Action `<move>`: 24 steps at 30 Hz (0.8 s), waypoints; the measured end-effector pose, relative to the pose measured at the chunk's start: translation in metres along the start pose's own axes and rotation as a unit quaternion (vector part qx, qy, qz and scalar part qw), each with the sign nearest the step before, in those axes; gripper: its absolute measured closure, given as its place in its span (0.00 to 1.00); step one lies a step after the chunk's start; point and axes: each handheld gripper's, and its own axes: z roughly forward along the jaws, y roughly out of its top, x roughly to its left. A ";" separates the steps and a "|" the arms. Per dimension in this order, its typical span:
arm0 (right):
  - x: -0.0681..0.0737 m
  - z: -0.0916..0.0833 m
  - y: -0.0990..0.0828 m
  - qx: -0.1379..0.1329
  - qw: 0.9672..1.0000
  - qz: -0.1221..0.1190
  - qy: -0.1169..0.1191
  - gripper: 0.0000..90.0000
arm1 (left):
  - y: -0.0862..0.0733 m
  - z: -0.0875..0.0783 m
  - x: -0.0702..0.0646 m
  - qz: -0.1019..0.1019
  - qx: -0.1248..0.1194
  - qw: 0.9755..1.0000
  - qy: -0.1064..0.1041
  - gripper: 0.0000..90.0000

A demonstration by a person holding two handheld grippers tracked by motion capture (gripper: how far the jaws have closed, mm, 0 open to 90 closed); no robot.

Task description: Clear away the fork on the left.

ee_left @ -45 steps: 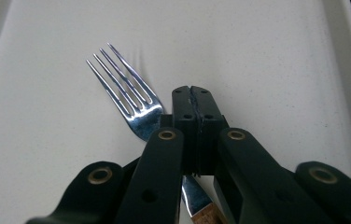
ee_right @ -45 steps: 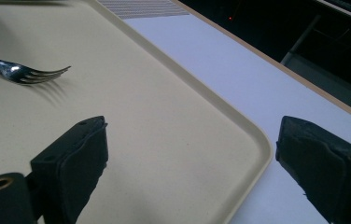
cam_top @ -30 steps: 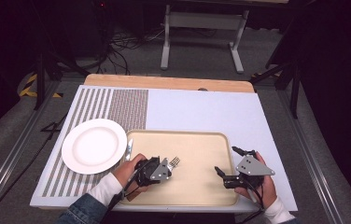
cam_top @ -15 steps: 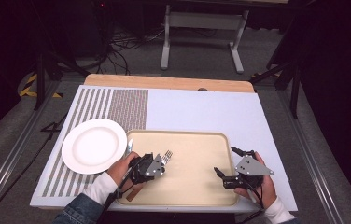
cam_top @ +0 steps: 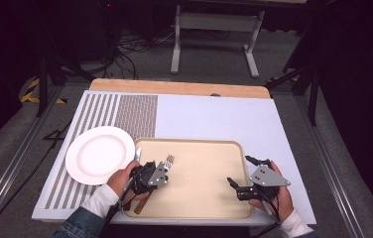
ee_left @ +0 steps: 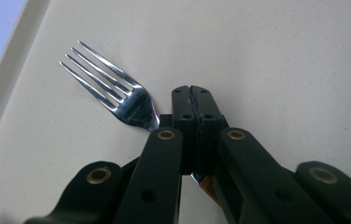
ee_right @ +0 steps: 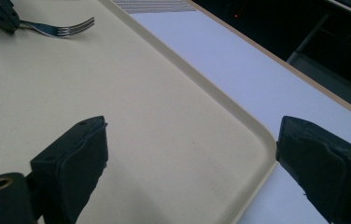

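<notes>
Steel fork (ee_left: pixel 117 95) was clamped in left gripper (cam_top: pixel 151 174) over tray (cam_top: pixel 209 208), undelivered; right gripper (cam_top: pixel 248 174) fingers gaped empty.

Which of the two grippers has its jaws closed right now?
The left gripper, by the fork on the tray; the right gripper has its jaws wide apart.

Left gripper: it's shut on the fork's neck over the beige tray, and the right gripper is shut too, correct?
Not quite. The left gripper is shut on the fork over the tray, but the right gripper is open: the right gripper view shows its jaws wide apart with nothing between them.
</notes>
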 end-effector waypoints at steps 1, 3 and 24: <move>0.000 0.000 0.000 0.000 1.000 0.000 0.000 0.11 | -0.001 0.000 0.000 -0.005 -0.001 1.000 0.001 0.99; 0.000 0.000 0.000 -0.001 1.000 -0.001 0.001 0.11 | -0.002 -0.002 0.000 -0.002 0.005 1.000 0.004 0.99; 0.000 0.002 0.000 0.002 1.000 -0.002 0.005 0.11 | -0.021 -0.015 -0.003 -0.025 0.010 0.999 0.017 0.99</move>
